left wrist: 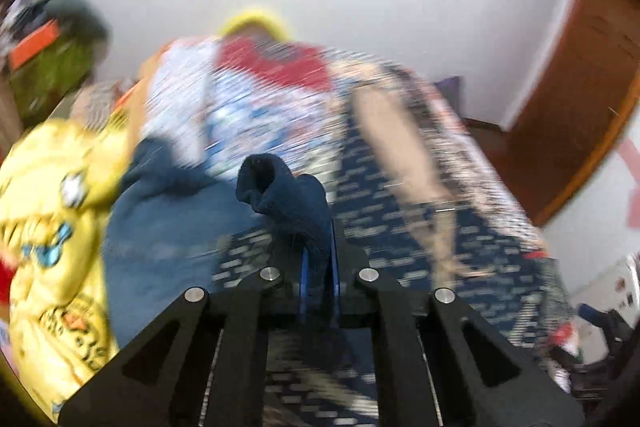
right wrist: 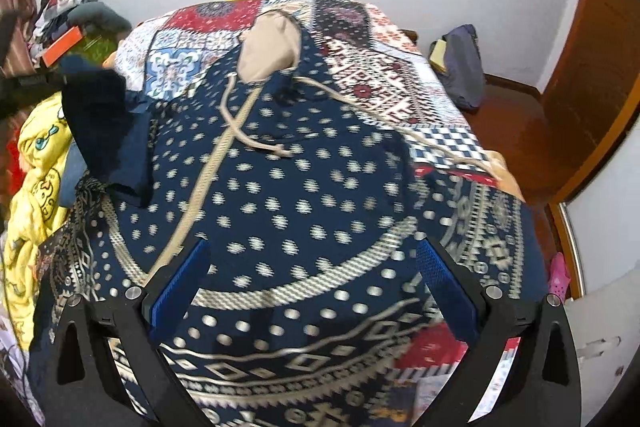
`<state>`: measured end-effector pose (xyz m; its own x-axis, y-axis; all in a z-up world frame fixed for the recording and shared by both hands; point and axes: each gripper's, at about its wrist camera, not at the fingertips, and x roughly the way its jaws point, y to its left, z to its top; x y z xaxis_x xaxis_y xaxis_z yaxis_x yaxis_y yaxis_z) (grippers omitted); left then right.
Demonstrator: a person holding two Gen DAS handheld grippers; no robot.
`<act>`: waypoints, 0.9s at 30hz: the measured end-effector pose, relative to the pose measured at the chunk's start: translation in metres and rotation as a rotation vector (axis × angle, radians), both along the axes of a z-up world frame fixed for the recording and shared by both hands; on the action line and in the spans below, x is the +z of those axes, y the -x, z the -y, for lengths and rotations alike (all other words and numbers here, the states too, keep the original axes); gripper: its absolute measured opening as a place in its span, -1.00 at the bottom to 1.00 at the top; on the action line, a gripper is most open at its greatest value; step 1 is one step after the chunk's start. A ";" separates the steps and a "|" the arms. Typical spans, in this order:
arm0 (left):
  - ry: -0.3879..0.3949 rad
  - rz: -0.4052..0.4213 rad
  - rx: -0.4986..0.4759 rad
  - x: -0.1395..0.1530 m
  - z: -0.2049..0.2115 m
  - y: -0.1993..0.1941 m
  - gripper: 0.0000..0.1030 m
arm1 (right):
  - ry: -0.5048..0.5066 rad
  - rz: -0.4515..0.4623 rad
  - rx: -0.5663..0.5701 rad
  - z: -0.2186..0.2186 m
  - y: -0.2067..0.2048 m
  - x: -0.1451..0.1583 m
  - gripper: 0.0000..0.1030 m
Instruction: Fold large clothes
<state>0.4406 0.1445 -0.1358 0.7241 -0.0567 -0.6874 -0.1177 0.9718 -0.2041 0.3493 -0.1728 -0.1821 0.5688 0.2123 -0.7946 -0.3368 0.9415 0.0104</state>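
Observation:
A large navy garment with a cream dotted and geometric print (right wrist: 304, 195) lies spread on the bed, with a beige hood (right wrist: 268, 45) and cream drawstrings at its far end. My left gripper (left wrist: 318, 267) is shut on a bunched dark blue part of the garment (left wrist: 288, 195) and holds it up; that lifted fold also shows in the right wrist view (right wrist: 104, 131). My right gripper (right wrist: 312, 291) is open just above the near printed part of the garment, holding nothing. The left wrist view is blurred.
A patchwork bedspread (right wrist: 376, 67) covers the bed. A yellow printed cloth (right wrist: 36, 179) lies heaped at the left, with clutter behind it. A purple-grey bag (right wrist: 460, 67) sits on the wooden ledge at the right. A white wall is behind.

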 end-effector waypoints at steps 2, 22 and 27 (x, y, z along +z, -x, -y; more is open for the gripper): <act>0.010 0.029 -0.073 0.013 0.036 -0.003 -0.86 | -0.003 0.002 -0.013 0.011 0.000 0.001 0.97; 0.041 -0.295 -0.484 -0.107 0.261 -0.030 -0.85 | 0.053 -0.030 -0.158 0.108 0.014 -0.016 0.97; 0.046 -0.332 -0.533 -0.109 0.261 -0.016 -0.68 | 0.024 -0.056 -0.197 0.125 0.014 -0.019 0.97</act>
<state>0.4569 -0.1160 -0.2444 0.3359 -0.3862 -0.8591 0.3164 0.9053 -0.2833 0.3354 -0.2977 -0.2015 0.5521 0.0816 -0.8297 -0.1453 0.9894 0.0006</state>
